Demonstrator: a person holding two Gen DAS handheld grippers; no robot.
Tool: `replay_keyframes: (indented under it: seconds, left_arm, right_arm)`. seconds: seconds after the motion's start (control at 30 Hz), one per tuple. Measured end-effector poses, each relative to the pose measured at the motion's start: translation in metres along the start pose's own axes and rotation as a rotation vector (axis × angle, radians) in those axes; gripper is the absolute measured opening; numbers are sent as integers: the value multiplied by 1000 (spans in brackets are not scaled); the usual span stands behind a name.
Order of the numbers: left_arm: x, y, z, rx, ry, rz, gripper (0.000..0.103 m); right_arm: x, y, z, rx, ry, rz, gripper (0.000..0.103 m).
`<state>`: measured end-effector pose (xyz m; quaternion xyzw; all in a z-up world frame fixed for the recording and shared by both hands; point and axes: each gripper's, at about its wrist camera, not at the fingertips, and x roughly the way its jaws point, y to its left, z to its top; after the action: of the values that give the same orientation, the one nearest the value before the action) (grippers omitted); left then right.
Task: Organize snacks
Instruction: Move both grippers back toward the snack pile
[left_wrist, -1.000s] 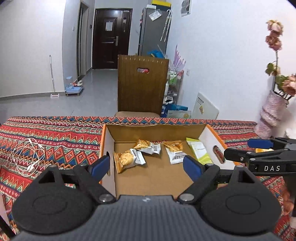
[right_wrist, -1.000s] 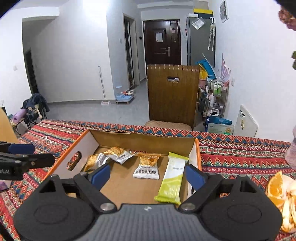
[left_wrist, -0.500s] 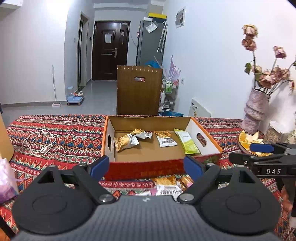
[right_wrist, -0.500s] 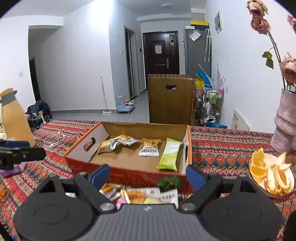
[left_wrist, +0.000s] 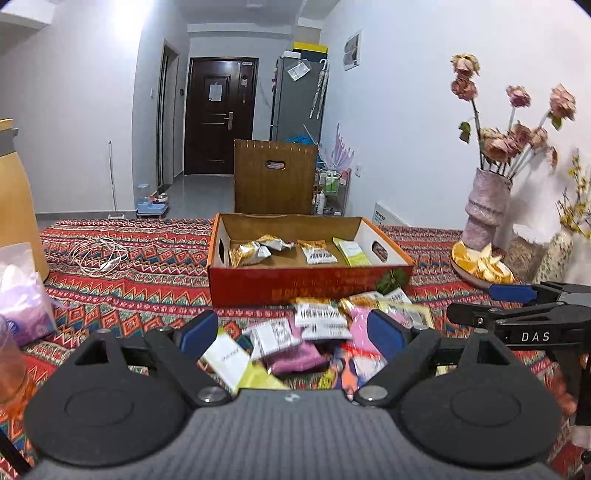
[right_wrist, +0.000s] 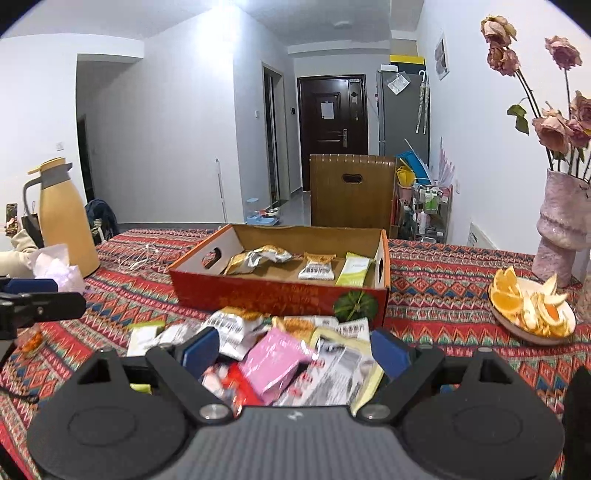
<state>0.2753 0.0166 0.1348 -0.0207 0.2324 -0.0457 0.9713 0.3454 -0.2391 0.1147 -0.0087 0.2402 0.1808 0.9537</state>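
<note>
An open cardboard box with a red front stands on the patterned tablecloth and holds several snack packets, among them a green bar. A pile of loose snack packets lies on the cloth in front of the box. My left gripper is open and empty above the pile. My right gripper is open and empty above the pile too, with a pink packet between its fingers' line of sight. The right gripper also shows in the left wrist view.
A plate of orange pieces and a pink vase of dried roses stand at the right. A yellow thermos, a purple tissue pack and a white cable lie at the left.
Both grippers have pulled back from over the box toward the near edge of the table. The loose snack pile has come into view under them. Both stay open.
</note>
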Motion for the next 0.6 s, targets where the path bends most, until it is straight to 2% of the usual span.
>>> replay_keyframes:
  seconds: [0.13, 0.27, 0.6]
  left_arm:
    - [-19, -7, -20, 21, -24, -4, 92]
    - [-35, -8, -41, -15, -22, -30, 92]
    - [-87, -24, -91, 25, -70, -13, 92]
  right_arm:
    - [-20, 6, -22, 1, -10, 4, 89]
    - [-40, 15, -41, -8, -31, 11, 89]
    - [-99, 39, -99, -28, -85, 11, 89]
